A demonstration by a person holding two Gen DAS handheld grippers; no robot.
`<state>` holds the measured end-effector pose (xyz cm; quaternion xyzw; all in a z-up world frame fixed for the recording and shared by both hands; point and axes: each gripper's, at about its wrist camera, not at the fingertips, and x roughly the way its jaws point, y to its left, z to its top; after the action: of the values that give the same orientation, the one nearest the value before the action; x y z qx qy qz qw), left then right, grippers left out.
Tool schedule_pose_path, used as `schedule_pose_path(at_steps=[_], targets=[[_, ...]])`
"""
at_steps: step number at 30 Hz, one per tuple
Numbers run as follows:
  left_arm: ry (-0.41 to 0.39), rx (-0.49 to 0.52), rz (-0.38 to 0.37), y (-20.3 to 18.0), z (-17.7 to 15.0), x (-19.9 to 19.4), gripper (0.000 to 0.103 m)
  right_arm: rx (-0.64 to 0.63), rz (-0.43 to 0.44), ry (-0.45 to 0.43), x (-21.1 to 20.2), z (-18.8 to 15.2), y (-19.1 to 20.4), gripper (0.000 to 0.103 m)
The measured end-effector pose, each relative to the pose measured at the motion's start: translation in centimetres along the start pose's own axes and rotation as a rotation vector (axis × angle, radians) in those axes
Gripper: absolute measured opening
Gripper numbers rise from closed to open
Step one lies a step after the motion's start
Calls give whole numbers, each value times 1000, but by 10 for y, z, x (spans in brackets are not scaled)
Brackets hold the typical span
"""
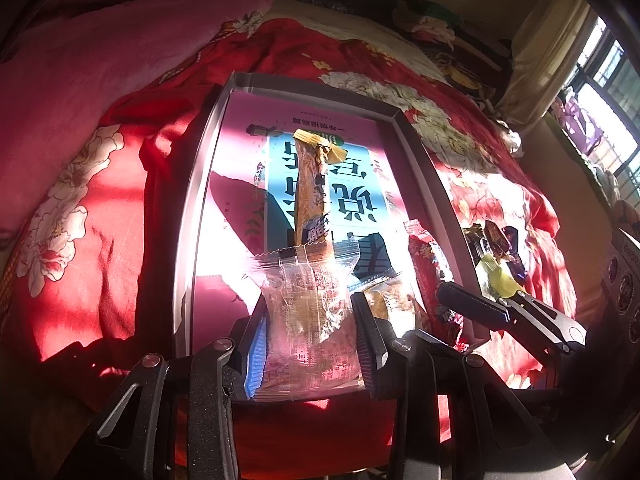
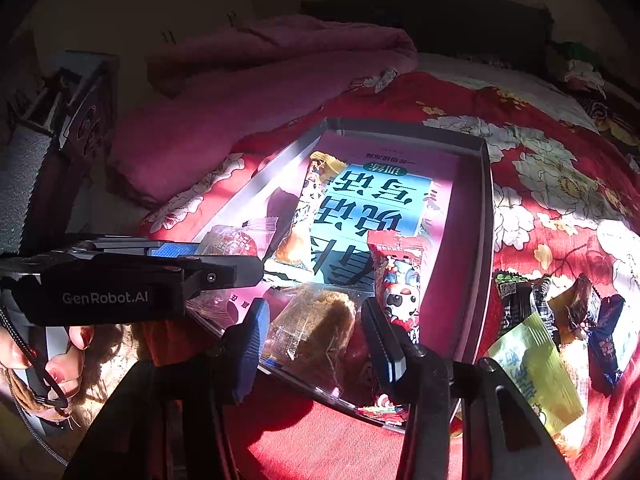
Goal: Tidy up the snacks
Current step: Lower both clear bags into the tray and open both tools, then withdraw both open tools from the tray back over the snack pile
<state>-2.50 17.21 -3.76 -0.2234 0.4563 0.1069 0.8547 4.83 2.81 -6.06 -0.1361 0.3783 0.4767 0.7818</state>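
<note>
A shallow grey box (image 1: 420,152) (image 2: 486,216) lies on a red floral bedspread, with a pink and blue book cover on its floor. My left gripper (image 1: 308,320) is shut on a clear-wrapped pastry (image 1: 304,312) over the box's near end; it also shows in the right wrist view (image 2: 224,240). A long orange snack (image 1: 312,188) (image 2: 304,216) lies in the box. My right gripper (image 2: 316,328) is open around a clear-wrapped brown cake (image 2: 316,324) at the box's near edge, beside a red cartoon packet (image 2: 400,280) (image 1: 428,256).
Loose snacks lie on the bedspread right of the box: a yellow-green packet (image 2: 536,372) (image 1: 500,280), dark wrapped candies (image 2: 604,344) (image 1: 500,240) and a black packet (image 2: 516,296). A pink quilt (image 1: 120,60) (image 2: 248,92) is piled at the left. A window (image 1: 608,92) is at the right.
</note>
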Motion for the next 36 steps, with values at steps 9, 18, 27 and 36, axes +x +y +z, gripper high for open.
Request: schedule_pose_path(at_steps=[9, 18, 27, 36], targets=[[7, -7, 7, 2, 0, 0, 42, 20, 0, -18, -13, 0, -4, 49], [-9, 4, 1, -2, 1, -7, 52, 48, -2, -39, -25, 1, -9, 50], [-41, 8, -4, -16, 7, -20, 65, 99, -28, -86, -46, 0, -28, 56], [-63, 42, -1, -39, 7, -32, 70, 120, -35, -135, -65, -2, -40, 64]])
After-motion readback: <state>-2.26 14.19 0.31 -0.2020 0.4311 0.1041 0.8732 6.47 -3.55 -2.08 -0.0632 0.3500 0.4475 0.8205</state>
